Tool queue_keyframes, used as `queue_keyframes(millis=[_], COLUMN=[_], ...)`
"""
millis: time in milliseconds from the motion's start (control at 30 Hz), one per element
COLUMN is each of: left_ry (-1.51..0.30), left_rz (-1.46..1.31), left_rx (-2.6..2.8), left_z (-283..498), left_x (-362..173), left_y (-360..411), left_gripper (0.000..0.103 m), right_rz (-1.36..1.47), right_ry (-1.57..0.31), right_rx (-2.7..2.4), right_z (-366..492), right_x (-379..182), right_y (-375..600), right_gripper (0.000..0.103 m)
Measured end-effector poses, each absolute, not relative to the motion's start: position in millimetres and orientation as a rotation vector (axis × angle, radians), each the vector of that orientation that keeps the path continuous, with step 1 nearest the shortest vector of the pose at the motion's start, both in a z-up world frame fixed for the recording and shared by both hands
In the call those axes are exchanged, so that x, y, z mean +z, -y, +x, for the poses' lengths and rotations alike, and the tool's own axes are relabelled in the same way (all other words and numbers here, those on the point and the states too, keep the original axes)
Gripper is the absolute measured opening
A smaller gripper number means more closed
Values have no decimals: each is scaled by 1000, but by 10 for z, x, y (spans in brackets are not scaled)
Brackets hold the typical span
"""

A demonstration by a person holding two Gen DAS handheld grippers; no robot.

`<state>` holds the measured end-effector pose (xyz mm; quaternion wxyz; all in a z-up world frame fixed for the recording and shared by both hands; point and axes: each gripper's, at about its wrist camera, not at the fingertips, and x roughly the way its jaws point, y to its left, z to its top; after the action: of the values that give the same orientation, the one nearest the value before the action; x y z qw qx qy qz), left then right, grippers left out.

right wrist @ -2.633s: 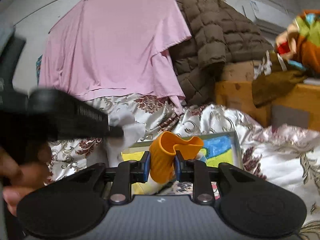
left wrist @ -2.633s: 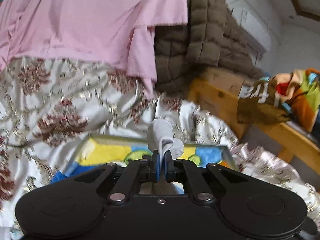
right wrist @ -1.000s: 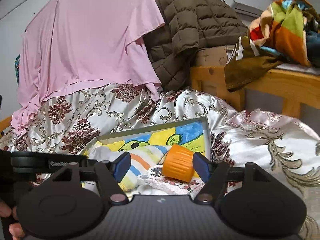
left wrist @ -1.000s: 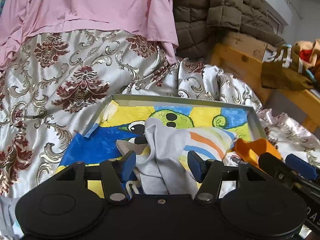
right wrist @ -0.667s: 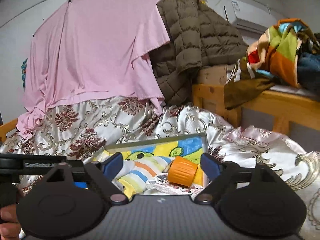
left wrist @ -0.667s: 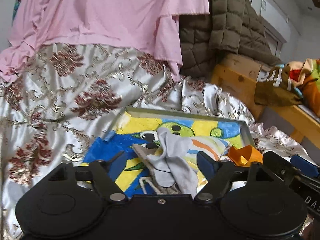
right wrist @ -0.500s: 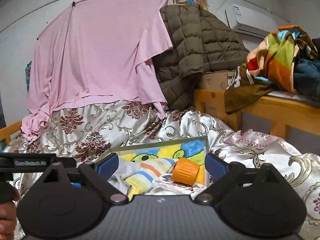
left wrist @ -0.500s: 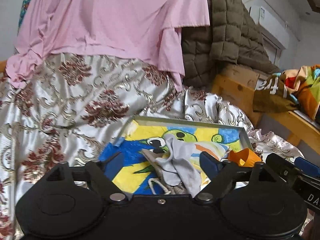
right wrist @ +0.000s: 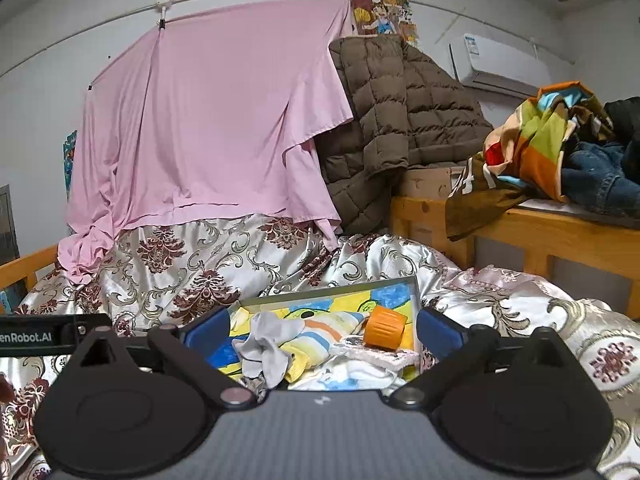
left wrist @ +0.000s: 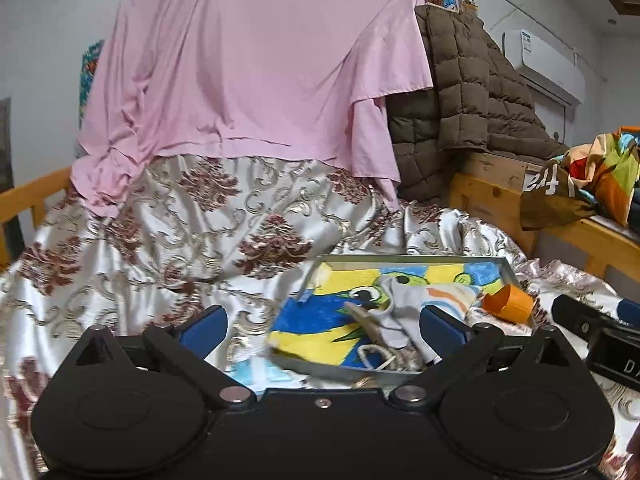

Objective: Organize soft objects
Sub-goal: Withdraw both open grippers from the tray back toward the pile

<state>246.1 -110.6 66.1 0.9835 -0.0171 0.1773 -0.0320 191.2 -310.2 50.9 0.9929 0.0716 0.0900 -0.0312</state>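
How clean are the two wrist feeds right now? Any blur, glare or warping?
Left wrist: soft motion blur, worst on the tray's near edge, and the curtain bows from fisheye. Right wrist: sharper, orange cup crisp; straight wall lines curve, corners go dark, no glare.

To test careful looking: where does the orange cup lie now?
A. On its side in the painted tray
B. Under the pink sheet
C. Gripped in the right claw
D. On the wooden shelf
A: the orange cup lies tipped over inside the tray, beside the striped cloth.

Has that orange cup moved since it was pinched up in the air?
Yes. The orange cup has dropped from the right gripper into the tray, lying sideways.
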Motion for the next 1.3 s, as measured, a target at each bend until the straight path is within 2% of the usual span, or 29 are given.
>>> queue_keyframes(millis=[567, 1300], left_ry=[-344, -511], left_rz=[55, 27], left_rx=[59, 177], left_z=[1812, 1506], left_x=[609, 75], left_y=[687, -53], left_gripper=[102, 102], right_rz=[121, 29], right_ry=[-221, -354], right_rx=[-97, 15], right_z=[1276, 996], right_x=[336, -29], right_y=[2611, 1919], right_gripper=[102, 103])
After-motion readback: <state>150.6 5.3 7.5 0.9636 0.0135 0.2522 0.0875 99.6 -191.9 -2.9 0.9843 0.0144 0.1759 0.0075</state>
